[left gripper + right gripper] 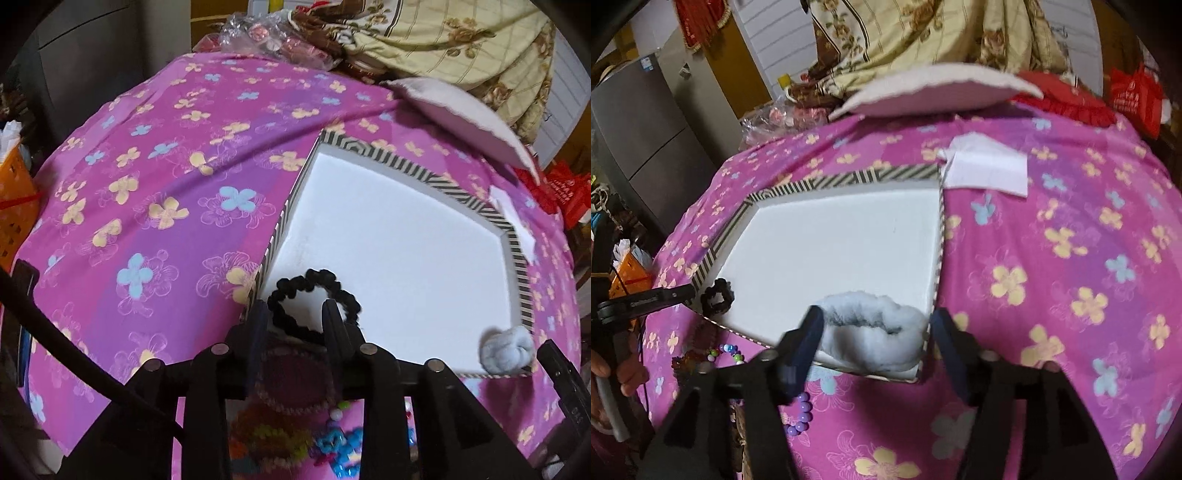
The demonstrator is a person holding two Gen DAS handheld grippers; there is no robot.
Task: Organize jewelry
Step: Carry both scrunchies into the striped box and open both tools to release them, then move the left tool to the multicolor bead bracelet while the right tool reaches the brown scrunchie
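Observation:
A shallow white box with a striped rim [406, 162] [849, 177] lies on the pink flowered cloth. A black scrunchie [314, 291] [718, 295] lies in its near left corner. My left gripper [295, 314] is open, its fingers either side of the scrunchie's near edge. A fluffy pale blue scrunchie [875, 336] [506, 349] lies in the near right corner. My right gripper [875, 328] is open, its fingers wide on either side of it. Bead bracelets [295, 406] [801, 413] lie on the cloth in front of the box.
A white box lid [938, 92] [461, 114] rests tilted behind the box. A white paper piece [986, 166] lies right of the box. Bedding and red bags are piled at the back. An orange basket [14, 214] stands at the left.

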